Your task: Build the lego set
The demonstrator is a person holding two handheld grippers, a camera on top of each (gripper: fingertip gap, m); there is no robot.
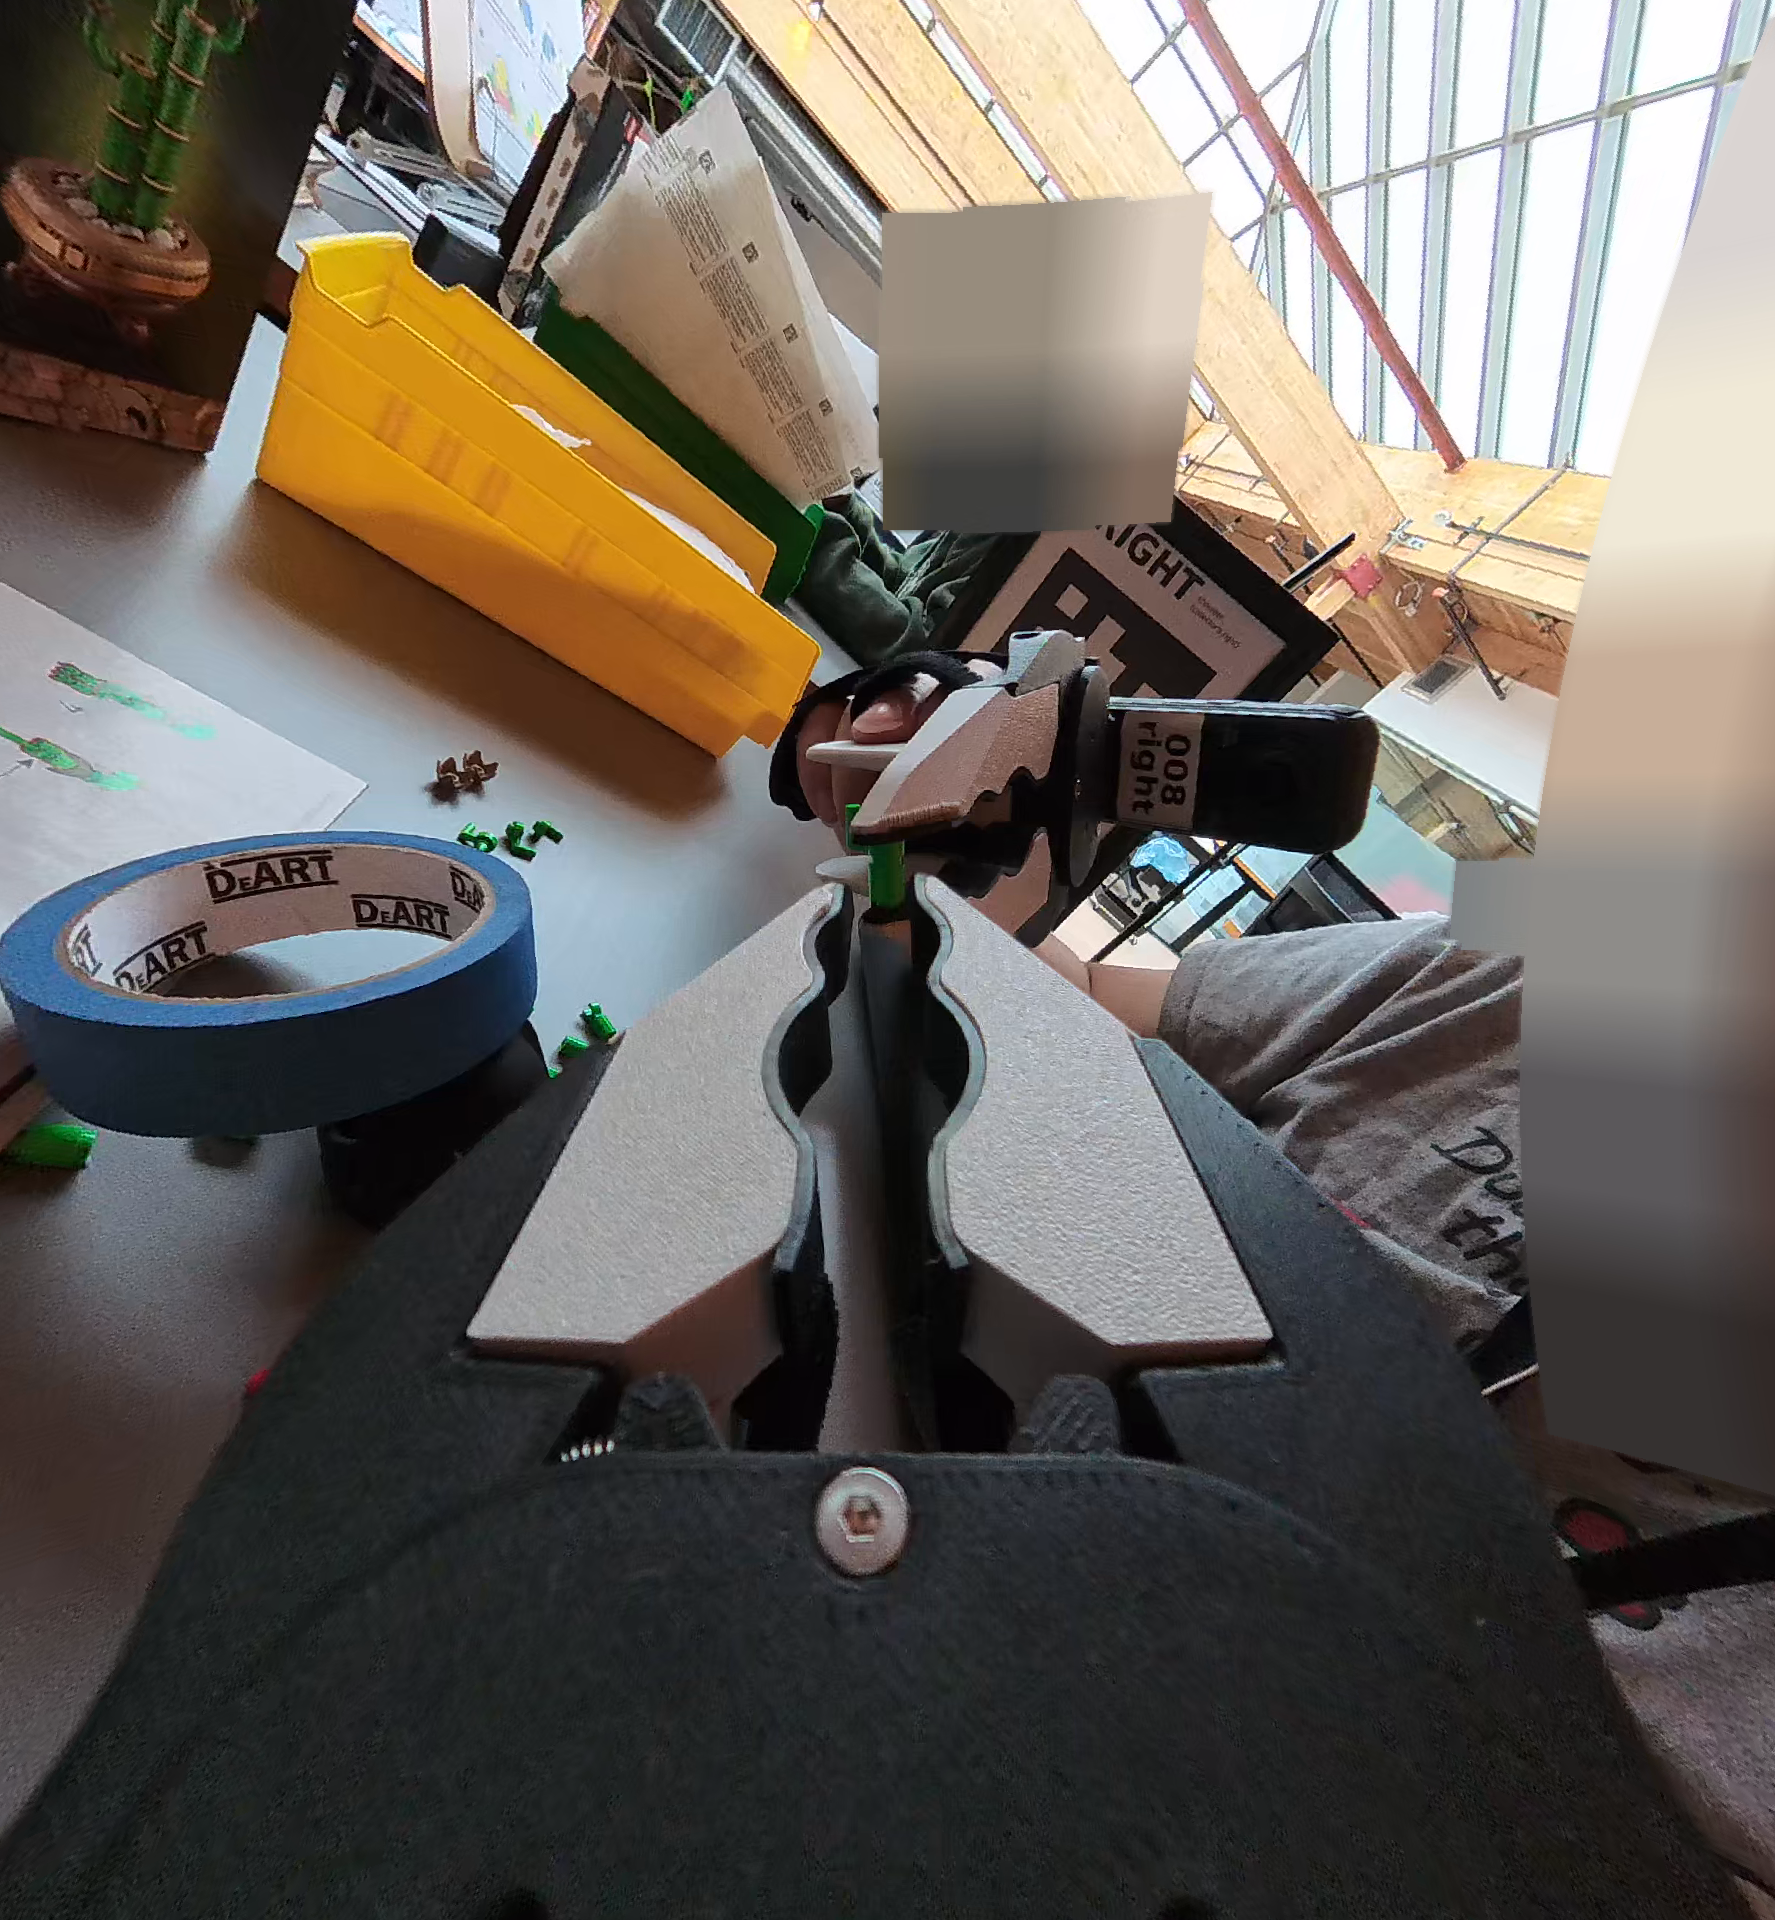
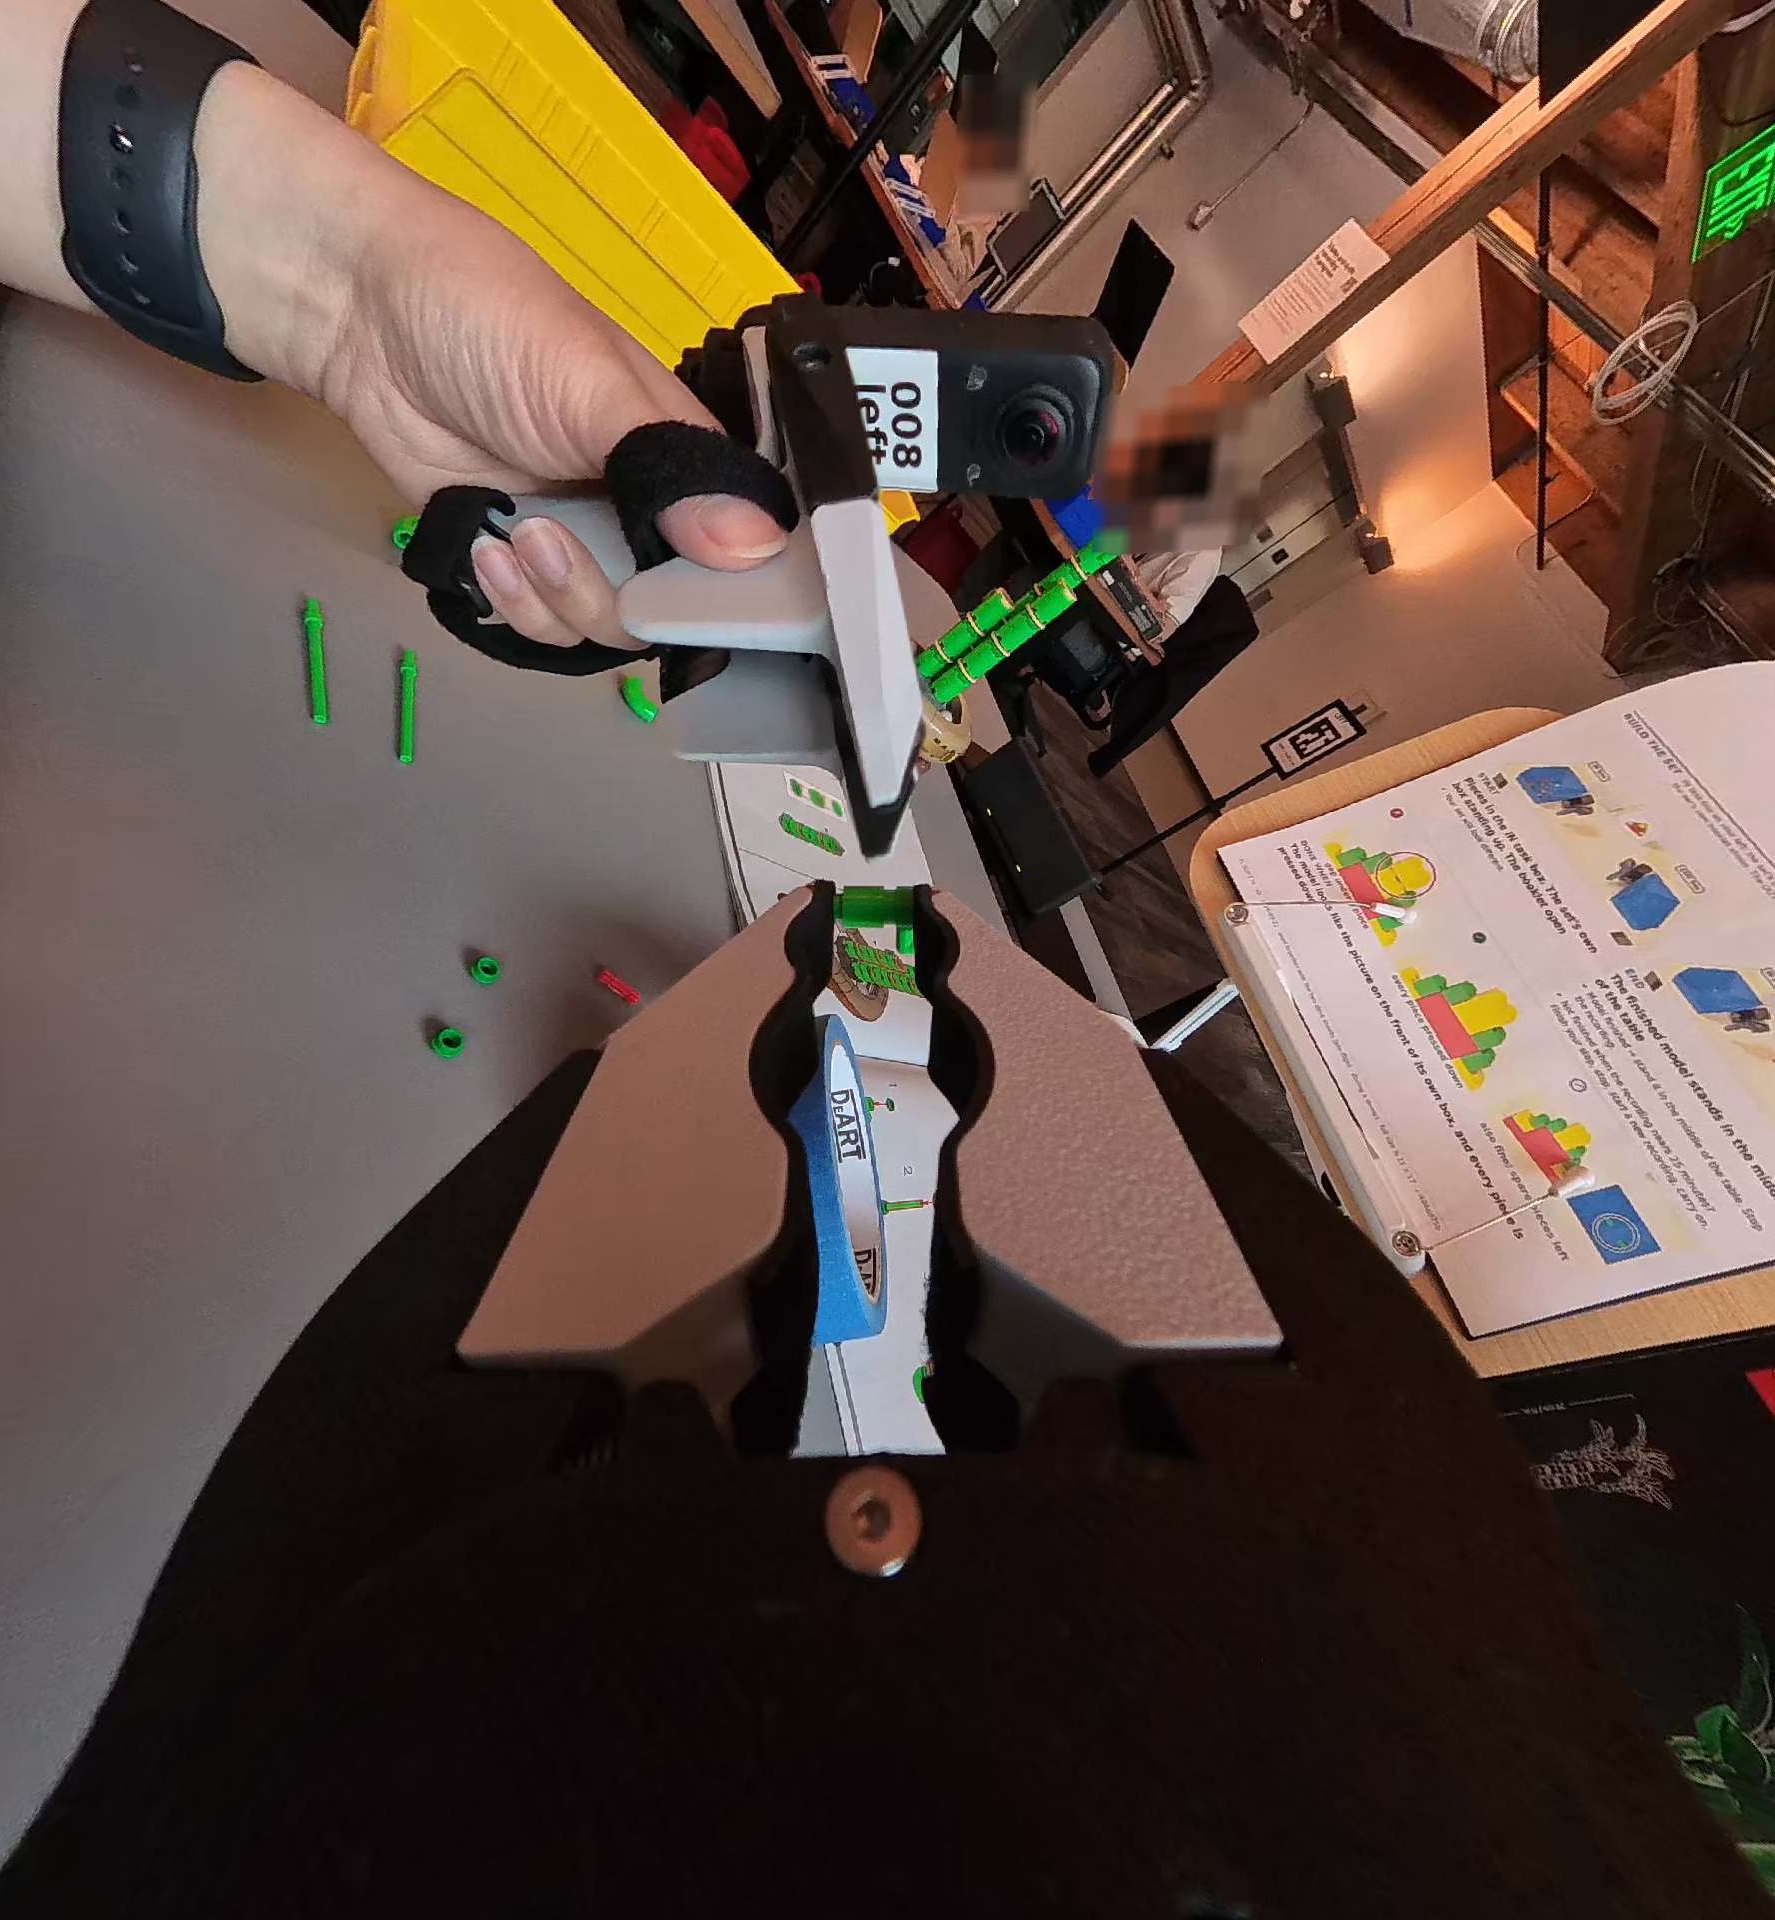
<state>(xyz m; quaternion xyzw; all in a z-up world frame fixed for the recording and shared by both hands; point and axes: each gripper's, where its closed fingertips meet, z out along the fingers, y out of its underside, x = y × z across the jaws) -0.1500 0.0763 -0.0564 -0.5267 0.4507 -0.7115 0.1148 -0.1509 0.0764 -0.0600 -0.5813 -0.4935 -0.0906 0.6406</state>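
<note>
Nearest in the right wrist view, the right gripper (image 2: 872,906) pinches a small green lego piece (image 2: 870,906) crosswise between its tips, jaws closed on it. Just beyond, the left gripper (image 1: 875,896) meets it from the other side, its tips clamped on a green rod (image 1: 885,871) that stands up out of them. Both pieces hang in the air, tip to tip, probably so one can be pushed onto the other; whether they already touch I cannot tell.

Below lies the grey table (image 2: 135,883), strewn with loose green pins (image 2: 314,660) and small rings (image 2: 485,969). A roll of blue tape (image 1: 265,982) rests on the open instruction sheet (image 1: 83,727), likely to hold it flat. Farther back stand a yellow bin (image 1: 509,530) and the set's box (image 1: 83,208), with timber beams and skylights overhead.
</note>
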